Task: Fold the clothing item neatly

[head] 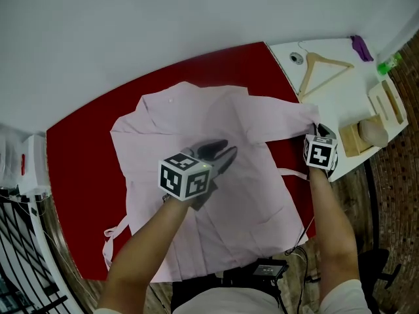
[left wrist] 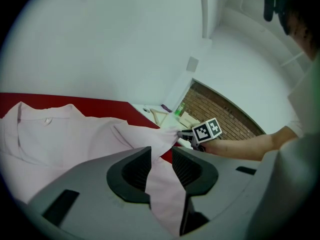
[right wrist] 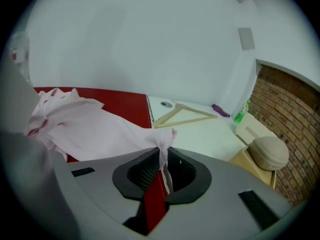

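Two grips on pink shirt, spread over red desk: your left gripper jaws pinch mid-shirt fold; your right gripper jaws clamp sleeve end near desk's right edge.

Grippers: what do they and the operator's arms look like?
The left gripper and right gripper have light-grey moulded bodies with black ribbed jaw pads. Each carries a white cube with black square markers: left cube, right cube. No cables show on them. Forearms are bare; a pale short sleeve shows on the right arm.
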Demonstrator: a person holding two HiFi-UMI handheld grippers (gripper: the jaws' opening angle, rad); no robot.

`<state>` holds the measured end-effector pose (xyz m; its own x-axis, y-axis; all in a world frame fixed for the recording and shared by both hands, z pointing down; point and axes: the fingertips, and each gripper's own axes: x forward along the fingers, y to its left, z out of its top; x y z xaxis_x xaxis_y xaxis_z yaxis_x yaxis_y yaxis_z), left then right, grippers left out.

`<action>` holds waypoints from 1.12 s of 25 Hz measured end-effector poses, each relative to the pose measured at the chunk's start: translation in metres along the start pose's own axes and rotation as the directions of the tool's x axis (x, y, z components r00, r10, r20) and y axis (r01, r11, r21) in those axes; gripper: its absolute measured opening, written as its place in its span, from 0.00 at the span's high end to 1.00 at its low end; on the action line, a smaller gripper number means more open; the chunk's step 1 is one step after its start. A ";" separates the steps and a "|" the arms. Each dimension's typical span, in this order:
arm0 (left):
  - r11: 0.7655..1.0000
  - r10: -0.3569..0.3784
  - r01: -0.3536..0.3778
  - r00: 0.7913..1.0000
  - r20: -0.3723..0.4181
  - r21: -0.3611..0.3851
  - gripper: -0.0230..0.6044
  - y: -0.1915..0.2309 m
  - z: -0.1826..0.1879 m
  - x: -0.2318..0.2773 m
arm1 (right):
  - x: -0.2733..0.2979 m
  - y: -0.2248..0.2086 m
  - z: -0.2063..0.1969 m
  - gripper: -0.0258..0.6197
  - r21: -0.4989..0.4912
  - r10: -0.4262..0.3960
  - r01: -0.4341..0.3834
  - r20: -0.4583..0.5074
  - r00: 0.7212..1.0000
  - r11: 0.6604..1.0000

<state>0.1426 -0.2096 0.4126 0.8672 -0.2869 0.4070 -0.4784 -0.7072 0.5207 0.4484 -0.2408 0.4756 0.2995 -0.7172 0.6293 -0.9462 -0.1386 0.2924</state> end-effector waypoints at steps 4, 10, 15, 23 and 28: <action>1.000 -0.005 0.005 1.000 0.013 -0.013 0.79 0.001 0.004 -0.001 | -0.016 0.016 0.029 0.88 -0.077 0.016 -0.008 0.096 0.995 0.997; 0.995 -0.036 0.040 0.999 0.038 -0.091 0.79 0.001 0.008 0.003 | -0.044 0.058 0.064 0.88 -0.197 0.102 -0.061 0.202 0.974 0.978; 0.988 -0.065 0.072 0.996 0.053 -0.136 0.77 0.000 0.010 0.007 | -0.065 0.091 0.083 0.88 -0.299 0.169 -0.086 0.263 0.950 0.950; 0.968 -0.126 0.149 0.984 0.124 -0.204 0.73 -0.005 0.026 0.002 | -0.102 0.148 0.096 0.88 -0.456 0.294 -0.126 0.321 0.900 0.881; 0.975 -0.142 0.161 0.982 0.125 -0.153 0.67 -0.008 0.042 -0.001 | -0.126 0.193 0.099 0.88 -0.602 0.388 -0.118 0.341 0.857 0.790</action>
<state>0.1513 -0.2307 0.3769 0.9369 -0.2616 0.2319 -0.3481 -0.6370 0.6878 0.2157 -0.2450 0.3812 -0.1519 -0.9007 0.4071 -0.7088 0.3863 0.5903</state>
